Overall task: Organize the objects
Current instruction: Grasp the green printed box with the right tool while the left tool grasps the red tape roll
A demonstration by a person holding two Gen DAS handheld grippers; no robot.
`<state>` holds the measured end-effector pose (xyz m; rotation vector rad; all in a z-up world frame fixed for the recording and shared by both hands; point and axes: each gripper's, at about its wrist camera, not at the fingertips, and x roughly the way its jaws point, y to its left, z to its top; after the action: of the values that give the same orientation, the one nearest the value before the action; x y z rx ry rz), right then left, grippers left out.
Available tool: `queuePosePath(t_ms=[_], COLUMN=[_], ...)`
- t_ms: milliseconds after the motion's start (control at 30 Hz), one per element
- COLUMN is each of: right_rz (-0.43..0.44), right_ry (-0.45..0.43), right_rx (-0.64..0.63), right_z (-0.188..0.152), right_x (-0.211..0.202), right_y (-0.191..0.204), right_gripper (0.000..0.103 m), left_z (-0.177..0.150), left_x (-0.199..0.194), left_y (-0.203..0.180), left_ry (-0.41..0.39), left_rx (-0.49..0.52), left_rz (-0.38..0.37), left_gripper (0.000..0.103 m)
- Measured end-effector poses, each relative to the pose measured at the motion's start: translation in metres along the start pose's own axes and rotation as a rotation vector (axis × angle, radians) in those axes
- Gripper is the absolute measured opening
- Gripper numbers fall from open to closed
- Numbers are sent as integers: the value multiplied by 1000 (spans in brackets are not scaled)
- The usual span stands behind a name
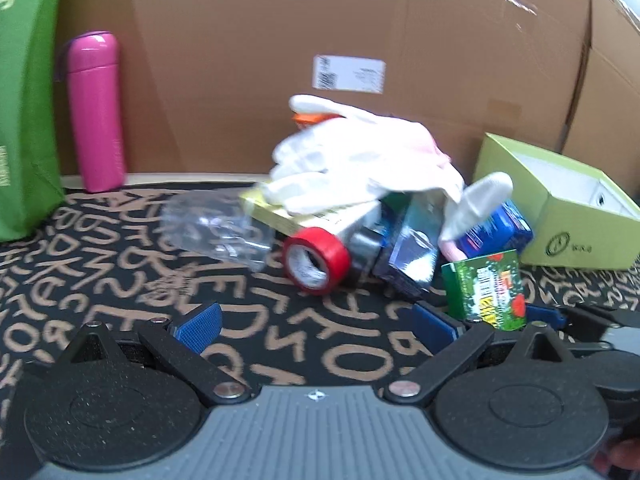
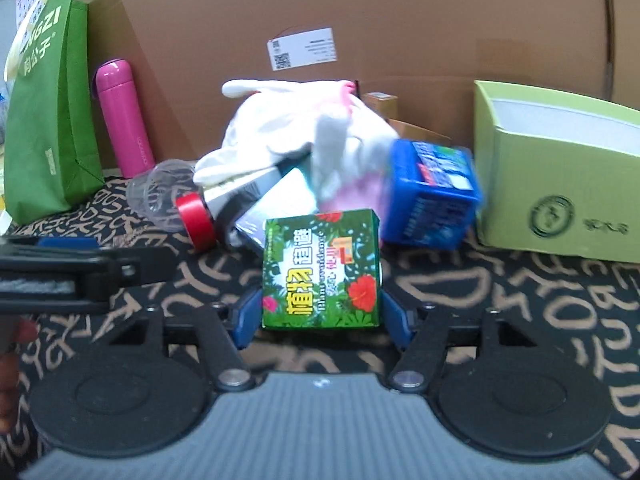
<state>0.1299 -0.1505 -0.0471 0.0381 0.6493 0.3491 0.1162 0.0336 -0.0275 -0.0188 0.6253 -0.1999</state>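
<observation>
A heap of objects lies on the lettered mat: a white glove [image 1: 360, 160] [image 2: 300, 132] draped over boxes, a red tape roll [image 1: 316, 258] [image 2: 196, 216], a clear plastic cup [image 1: 220, 228] [image 2: 160, 196] on its side, and a blue box [image 1: 496, 232] [image 2: 432, 196]. My right gripper [image 2: 322, 316] is shut on a green flowered box [image 2: 322, 268] [image 1: 486, 288], in front of the heap. My left gripper [image 1: 316, 322] is open and empty, low over the mat, short of the tape roll.
An open light-green box [image 1: 560, 208] [image 2: 560, 184] stands at the right. A pink flask [image 1: 96, 112] [image 2: 124, 120] and a green bag [image 1: 24, 100] [image 2: 48, 120] stand at the left. A large cardboard wall [image 1: 320, 20] closes the back.
</observation>
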Motion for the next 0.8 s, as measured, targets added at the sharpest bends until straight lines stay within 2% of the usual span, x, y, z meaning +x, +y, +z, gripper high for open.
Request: queuePosePath(t_ms=[100,200,267,333,400,533,567,733,800], right_rz=[-5,3,13,19,23,27,27,30,35], right_ry=[1,1,2,1,2,3,2,-2,-12], right_rx=[-5,10,26,33,37,41,41,44,50], right_z=[-4,-5,-4,-4,-5,-5,-5,-4,-5], right_x=[-8,-10,-10,-10,-11,-10,-10,-12,-14], right_y=[-8,-14,-16,-18,-19,-19,-19,-20,-21], right_gripper=[62,62,62,62,62,63,63,62,62], left_z=[5,16,23,28,30,28,25,17,15], left_x=[9,23,33,42,46,51,51,35,25], left_y=[-4,0,4,8,15,24,25,15,14], left_ry=[-1,3,8,23,22,55,63,48,38], left_rx=[15,-19,-40,-67,-119,-192,-201,-156,-155], left_rz=[15,16,4,-3,-46,-165,-184,-182,-193], left_gripper=[103,102,92,88,81,18,17,9,9])
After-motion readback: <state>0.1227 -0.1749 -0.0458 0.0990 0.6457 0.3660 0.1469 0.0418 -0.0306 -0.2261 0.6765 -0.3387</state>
